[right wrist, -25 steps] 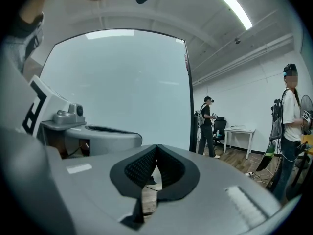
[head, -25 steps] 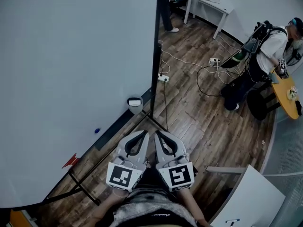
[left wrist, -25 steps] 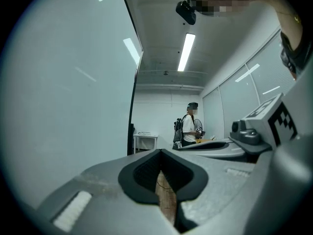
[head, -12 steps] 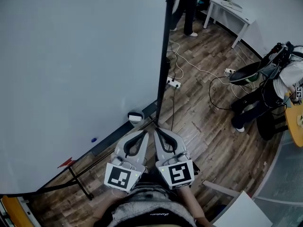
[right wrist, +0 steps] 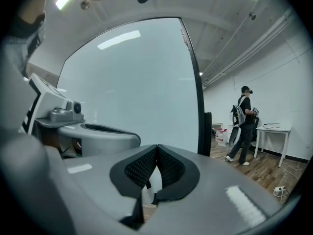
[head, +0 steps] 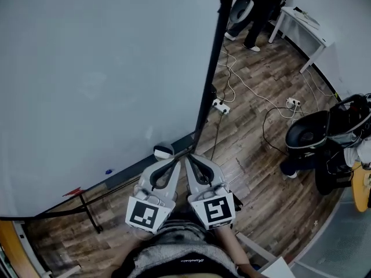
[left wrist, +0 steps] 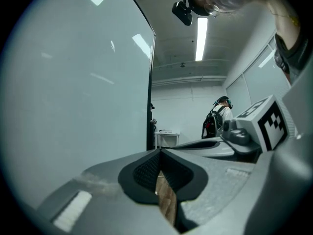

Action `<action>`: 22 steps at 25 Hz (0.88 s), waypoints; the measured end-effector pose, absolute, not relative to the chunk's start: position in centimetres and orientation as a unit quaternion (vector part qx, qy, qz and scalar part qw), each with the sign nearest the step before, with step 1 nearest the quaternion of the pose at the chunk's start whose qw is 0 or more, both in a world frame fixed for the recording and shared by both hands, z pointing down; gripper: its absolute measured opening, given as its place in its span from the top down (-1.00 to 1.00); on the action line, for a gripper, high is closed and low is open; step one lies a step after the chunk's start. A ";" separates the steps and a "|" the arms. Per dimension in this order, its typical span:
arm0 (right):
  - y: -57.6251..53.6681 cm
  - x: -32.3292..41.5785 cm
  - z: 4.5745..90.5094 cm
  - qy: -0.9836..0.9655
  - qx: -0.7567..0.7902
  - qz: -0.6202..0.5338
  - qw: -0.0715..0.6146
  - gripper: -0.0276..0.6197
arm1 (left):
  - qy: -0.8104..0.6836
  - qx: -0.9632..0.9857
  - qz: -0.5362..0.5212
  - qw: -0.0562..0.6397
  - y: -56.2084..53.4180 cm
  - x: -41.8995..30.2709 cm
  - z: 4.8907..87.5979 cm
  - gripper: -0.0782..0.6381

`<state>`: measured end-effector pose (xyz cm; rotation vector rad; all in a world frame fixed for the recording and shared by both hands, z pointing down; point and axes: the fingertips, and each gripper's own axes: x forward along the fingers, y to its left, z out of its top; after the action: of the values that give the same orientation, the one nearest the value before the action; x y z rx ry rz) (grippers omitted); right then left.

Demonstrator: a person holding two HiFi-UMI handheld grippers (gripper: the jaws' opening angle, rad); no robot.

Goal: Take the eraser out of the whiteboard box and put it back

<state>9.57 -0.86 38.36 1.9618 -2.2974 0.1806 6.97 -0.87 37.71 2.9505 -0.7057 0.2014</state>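
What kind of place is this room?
Probably a workroom or lab: a large whiteboard on a stand, a corded power strip on the wood floor, and a white table by the wall.

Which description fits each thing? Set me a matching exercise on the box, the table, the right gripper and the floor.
Things:
1. box
2. table
3. right gripper
4. floor

Descriptions:
a. shut
b. brown wood planks
c. white, far top right in the head view
d. at the bottom edge of the whiteboard

Pairs: 1-d; 2-c; 3-a; 4-b
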 end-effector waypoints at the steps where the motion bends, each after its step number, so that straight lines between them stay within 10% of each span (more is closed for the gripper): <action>1: -1.7 9.9 38.2 -0.764 0.640 0.061 0.058 0.91 | -0.238 0.968 0.066 0.053 -1.7 7.5 37.6 0.78; 22: -6.6 7.5 38.9 -0.871 0.482 0.034 0.086 0.91 | -0.420 0.904 0.054 0.061 -5.8 3.9 38.3 0.78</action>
<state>7.55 -6.65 38.88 1.4368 -2.5975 0.1023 3.85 -5.81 38.34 2.7338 -1.2713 0.1622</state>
